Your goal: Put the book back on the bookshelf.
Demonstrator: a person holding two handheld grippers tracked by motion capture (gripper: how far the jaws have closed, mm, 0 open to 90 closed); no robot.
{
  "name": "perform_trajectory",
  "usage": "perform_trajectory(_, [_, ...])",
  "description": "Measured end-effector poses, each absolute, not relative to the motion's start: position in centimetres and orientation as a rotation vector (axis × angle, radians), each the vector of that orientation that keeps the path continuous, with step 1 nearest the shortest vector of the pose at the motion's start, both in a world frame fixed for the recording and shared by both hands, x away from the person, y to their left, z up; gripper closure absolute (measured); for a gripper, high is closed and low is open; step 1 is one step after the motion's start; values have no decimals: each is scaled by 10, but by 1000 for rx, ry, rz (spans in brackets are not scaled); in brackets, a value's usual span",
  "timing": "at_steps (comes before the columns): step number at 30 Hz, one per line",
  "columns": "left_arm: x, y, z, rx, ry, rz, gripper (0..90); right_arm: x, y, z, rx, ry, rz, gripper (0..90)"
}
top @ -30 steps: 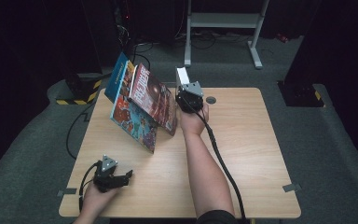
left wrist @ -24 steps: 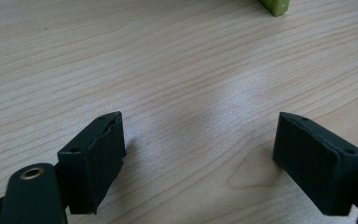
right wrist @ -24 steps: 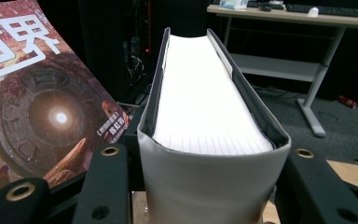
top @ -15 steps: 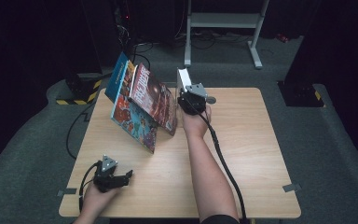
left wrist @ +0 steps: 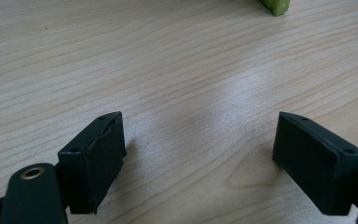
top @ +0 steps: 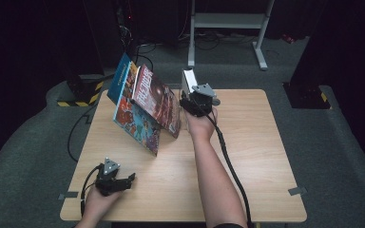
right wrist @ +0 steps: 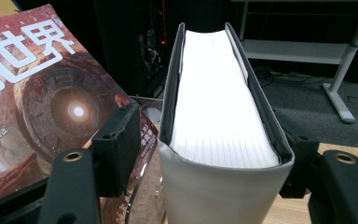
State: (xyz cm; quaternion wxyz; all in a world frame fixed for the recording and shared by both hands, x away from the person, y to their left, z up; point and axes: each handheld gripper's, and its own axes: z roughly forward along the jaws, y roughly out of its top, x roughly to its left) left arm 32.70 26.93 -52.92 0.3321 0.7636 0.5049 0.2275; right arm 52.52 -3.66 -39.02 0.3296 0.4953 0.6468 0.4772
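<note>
A thick grey-covered book (right wrist: 219, 93) with white pages stands upright near the table's far edge (top: 188, 80). My right gripper (right wrist: 209, 149) straddles its spine, and its jaws have just been opening. The left finger (right wrist: 116, 149) stands apart from the cover; the right one sits close against the other side. To the left, a red-covered book (right wrist: 42, 93) leans in a slanted row of colourful books (top: 145, 107). My left gripper (left wrist: 200, 158) rests open at the table's near left (top: 123, 180), with nothing between its jaws.
The wooden table (top: 247, 142) has bare room at the middle and right. A green corner (left wrist: 275, 5) of something shows at the top of the left gripper view. A white metal stand (top: 228, 21) and cables lie on the floor beyond the table.
The right gripper has edged slightly right at the upright grey book. The left hand and gripper have stayed put.
</note>
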Motion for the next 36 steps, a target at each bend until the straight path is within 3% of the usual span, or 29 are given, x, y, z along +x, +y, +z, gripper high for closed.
perform_trajectory(16, [328,269,-529,1989,1345,597,138,511,-40,-387,1236,1704,1221,278])
perform_trajectory(36, [328,267,-529,1991,1340,594,140,484,-57,-406,1237,1785,1236,120])
